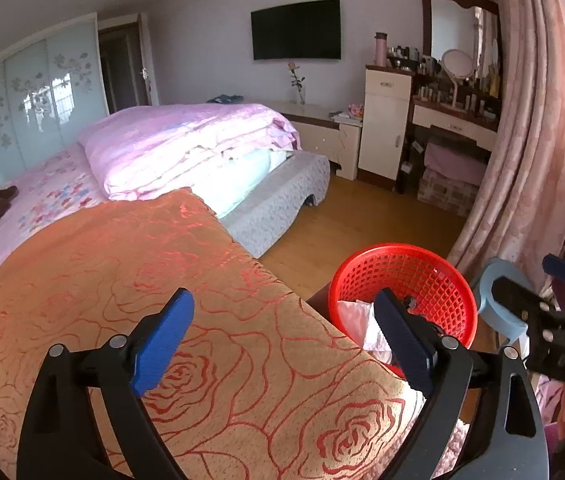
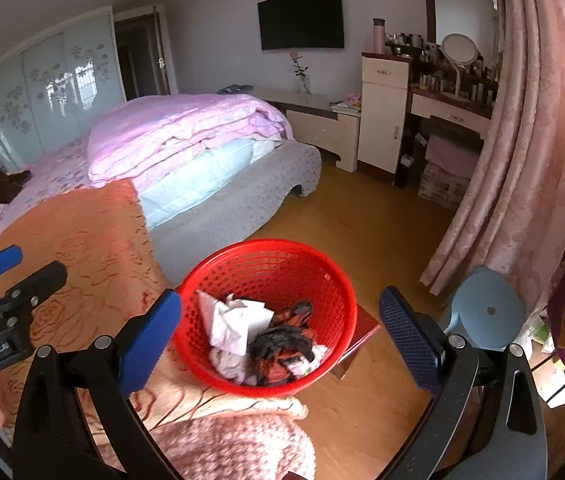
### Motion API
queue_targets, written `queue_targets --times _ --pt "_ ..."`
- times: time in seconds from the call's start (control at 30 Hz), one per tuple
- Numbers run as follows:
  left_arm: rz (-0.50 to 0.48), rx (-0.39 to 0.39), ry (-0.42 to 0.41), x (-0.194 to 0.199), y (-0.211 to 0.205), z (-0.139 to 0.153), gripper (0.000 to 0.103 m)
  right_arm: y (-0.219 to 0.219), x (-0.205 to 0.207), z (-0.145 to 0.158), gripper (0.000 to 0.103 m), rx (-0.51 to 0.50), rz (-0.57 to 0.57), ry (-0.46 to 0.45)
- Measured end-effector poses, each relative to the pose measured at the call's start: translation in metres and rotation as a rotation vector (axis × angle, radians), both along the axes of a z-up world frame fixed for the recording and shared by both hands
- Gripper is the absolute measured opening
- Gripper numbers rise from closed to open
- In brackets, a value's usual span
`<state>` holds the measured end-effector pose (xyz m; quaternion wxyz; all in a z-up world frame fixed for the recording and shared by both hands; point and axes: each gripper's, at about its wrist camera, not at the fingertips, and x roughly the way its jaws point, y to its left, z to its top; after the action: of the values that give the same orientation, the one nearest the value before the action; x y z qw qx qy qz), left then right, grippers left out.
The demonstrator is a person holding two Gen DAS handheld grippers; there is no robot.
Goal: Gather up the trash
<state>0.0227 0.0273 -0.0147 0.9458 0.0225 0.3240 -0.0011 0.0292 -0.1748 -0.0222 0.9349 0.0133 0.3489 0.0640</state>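
Right wrist view: red basket (image 2: pixel 270 312) at centre, holding crumpled paper (image 2: pixel 234 324) and dark scraps (image 2: pixel 282 344), beside orange bedspread (image 2: pixel 94 240). Right gripper (image 2: pixel 282 340) spread, empty. Left gripper (image 1: pixel 282 344) spread, empty. Blue stool (image 2: pixel 486 312) at 3 o'clock.

Soft daylight is coming in from the right of the frame, glaring off the wardrobe doors (image 1: pixel 30 104) at upper left; fisheye corners are bending and darkening, with slight blur
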Motion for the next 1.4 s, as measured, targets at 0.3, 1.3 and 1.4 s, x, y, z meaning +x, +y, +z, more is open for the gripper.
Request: queue_targets --times 0.3,1.3,1.4 --pt "0.011 0.015 -0.023 -0.012 -0.002 0.006 0.09 0.003 -0.015 0.002 0.096 0.028 0.001 -0.003" --pt "-0.004 0.022 -0.012 -0.012 -0.011 0.002 0.091 0.008 -0.013 -0.006 0.096 0.039 0.011 0.011" --pt "-0.004 0.025 -0.011 -0.012 -0.011 0.001 0.091 0.008 -0.013 -0.006 0.096 0.04 0.01 0.011"
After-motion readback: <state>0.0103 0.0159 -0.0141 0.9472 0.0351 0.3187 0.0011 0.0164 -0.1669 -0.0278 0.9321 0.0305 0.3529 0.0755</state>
